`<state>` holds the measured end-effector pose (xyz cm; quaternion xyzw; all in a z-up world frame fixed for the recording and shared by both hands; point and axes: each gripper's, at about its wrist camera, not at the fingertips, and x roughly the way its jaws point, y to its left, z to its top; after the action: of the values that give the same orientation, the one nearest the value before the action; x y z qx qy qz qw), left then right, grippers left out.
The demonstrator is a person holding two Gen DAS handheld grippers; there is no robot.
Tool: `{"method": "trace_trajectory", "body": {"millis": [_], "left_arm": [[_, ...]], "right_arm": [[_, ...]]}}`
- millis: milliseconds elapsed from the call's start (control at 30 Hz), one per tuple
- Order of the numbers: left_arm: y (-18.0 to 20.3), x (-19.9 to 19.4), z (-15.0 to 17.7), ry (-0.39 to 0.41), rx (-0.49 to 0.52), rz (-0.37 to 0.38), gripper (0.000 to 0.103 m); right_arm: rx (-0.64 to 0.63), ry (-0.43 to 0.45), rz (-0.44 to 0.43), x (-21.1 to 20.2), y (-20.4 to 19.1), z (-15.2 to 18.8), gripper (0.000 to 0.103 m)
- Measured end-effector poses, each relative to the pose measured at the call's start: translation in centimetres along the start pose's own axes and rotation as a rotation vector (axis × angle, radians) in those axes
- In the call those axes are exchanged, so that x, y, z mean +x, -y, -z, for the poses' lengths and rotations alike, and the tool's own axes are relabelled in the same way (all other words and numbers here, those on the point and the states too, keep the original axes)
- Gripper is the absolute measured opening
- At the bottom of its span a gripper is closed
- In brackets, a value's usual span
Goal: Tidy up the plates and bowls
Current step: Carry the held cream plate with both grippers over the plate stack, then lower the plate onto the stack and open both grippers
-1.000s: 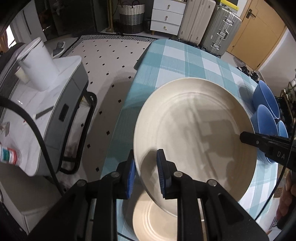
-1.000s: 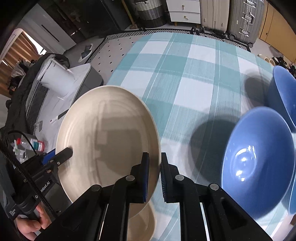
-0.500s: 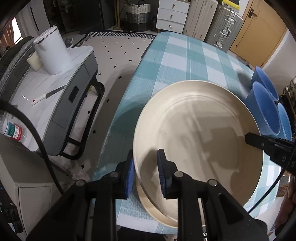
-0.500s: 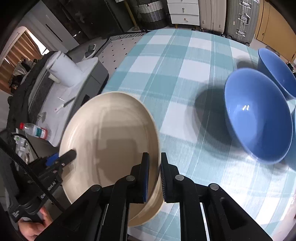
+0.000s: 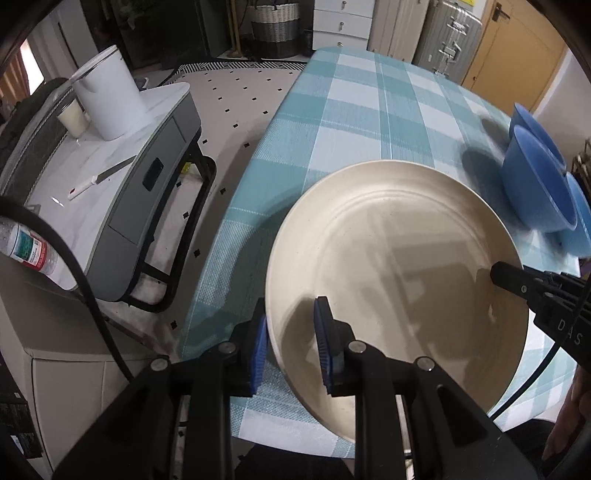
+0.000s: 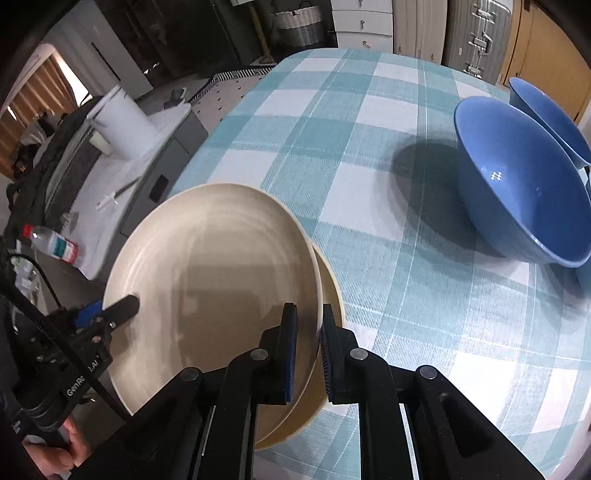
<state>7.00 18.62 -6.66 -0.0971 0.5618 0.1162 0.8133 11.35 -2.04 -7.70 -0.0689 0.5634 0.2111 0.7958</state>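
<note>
I hold a large cream plate (image 5: 399, 266) with both grippers over the checked tablecloth (image 5: 354, 110). My left gripper (image 5: 291, 345) is shut on its left rim, and my right gripper (image 6: 308, 352) is shut on its right rim. In the right wrist view the held plate (image 6: 214, 266) hangs tilted just above a second cream plate (image 6: 330, 291) lying near the table's near edge. That lower plate is hidden in the left wrist view. Two blue bowls (image 6: 517, 184) (image 6: 546, 110) stand on the table's right side, also seen as blue bowls (image 5: 535, 184) from the left.
Left of the table stands a grey cart (image 5: 140, 177) with a white container (image 5: 107, 99), a knife (image 5: 99, 177) and a bottle (image 5: 29, 251). Suitcases (image 5: 443, 33), drawers (image 5: 343, 18) and a basket (image 5: 275, 26) line the far wall. A hand (image 6: 55, 454) grips the left tool.
Both grippers have carried the plate down and back toward the table's near edge. It now hangs close over the lower plate, and the blue bowls lie farther off.
</note>
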Motion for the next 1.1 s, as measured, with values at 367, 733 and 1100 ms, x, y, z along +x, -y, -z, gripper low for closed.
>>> {"method": "trace_trajectory", "body": {"millis": [367, 733, 1100], "left_arm": [[0.2, 0.8, 0.9, 0.000, -0.004, 0.026, 0.021], [1.2, 1.0, 1.5, 0.008, 0.042, -0.016, 0.022], [0.7, 1.0, 1.8, 0.011, 0.028, -0.013, 0.023]], "right_arm": [[-0.058, 0.030, 0.040, 0.1, 0.0, 1.2, 0.011], [-0.234, 0.083, 0.231, -0.2, -2.3, 3.3, 0.014], [-0.290, 0.100, 0.232, 1.1, -2.2, 4.6, 0.019]]}}
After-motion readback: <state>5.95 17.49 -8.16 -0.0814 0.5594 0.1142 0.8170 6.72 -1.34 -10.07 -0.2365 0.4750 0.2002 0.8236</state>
